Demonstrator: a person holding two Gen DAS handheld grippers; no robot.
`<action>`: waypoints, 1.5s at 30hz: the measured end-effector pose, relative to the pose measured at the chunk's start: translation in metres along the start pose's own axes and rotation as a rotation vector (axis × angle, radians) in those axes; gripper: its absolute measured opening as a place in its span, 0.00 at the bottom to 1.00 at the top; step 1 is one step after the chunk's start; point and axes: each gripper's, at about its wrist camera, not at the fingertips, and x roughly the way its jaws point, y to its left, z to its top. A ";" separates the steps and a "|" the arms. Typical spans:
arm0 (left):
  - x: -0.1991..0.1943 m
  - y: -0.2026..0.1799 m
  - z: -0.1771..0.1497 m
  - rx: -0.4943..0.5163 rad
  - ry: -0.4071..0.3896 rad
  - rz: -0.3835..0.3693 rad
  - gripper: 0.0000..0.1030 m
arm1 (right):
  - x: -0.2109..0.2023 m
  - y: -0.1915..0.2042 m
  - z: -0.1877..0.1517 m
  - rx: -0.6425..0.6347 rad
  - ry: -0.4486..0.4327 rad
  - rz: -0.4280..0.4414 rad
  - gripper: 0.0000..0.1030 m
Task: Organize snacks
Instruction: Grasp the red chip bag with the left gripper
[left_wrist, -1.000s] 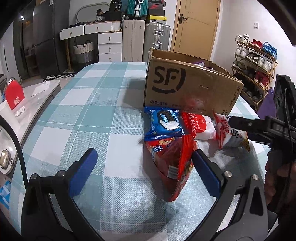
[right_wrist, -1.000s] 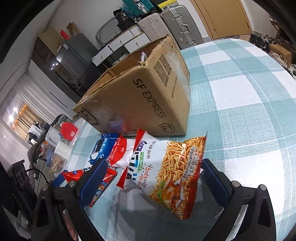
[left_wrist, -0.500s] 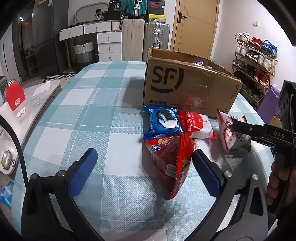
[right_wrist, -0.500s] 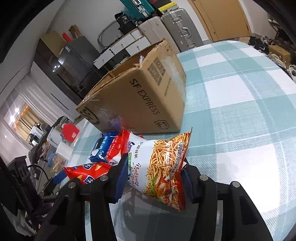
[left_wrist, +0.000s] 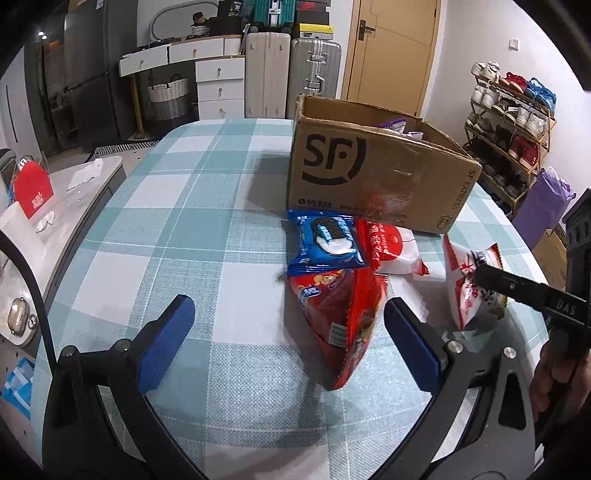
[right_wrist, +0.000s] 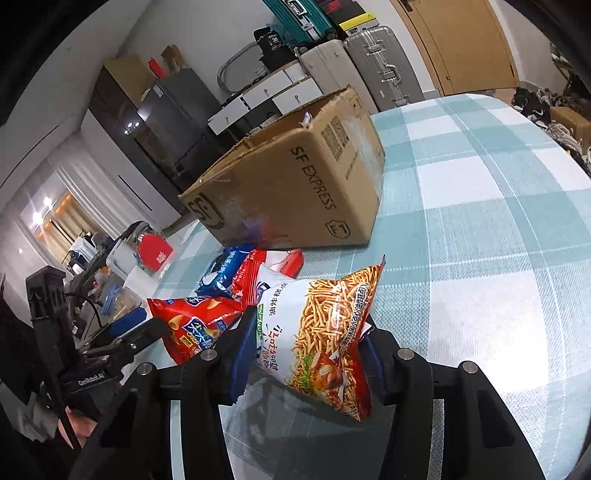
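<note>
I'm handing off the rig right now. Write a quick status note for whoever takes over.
Right gripper: shut on the fries-print snack bag, near the table.
Left gripper: open, empty, hovering by the red chip bag.
Cardboard box: open, upright, something purple inside.
On the checkered table, in front of the box: red chip bag, blue cookie pack, red-and-white pack.
Left: box the held bag, probably, then the other three.

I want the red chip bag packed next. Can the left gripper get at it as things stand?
Probably yes. The left gripper is open, and the red chip bag lies partly between its fingers on the table, with nothing on top.
</note>
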 end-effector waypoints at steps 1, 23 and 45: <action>0.001 -0.002 0.000 0.008 0.005 0.003 0.99 | 0.000 -0.002 -0.001 0.007 0.002 0.005 0.50; 0.048 -0.019 0.007 -0.079 0.165 -0.112 0.95 | -0.001 -0.013 -0.004 0.056 0.001 0.049 0.50; 0.011 0.005 -0.007 -0.135 0.131 -0.180 0.40 | -0.002 -0.013 -0.004 0.062 -0.010 0.050 0.50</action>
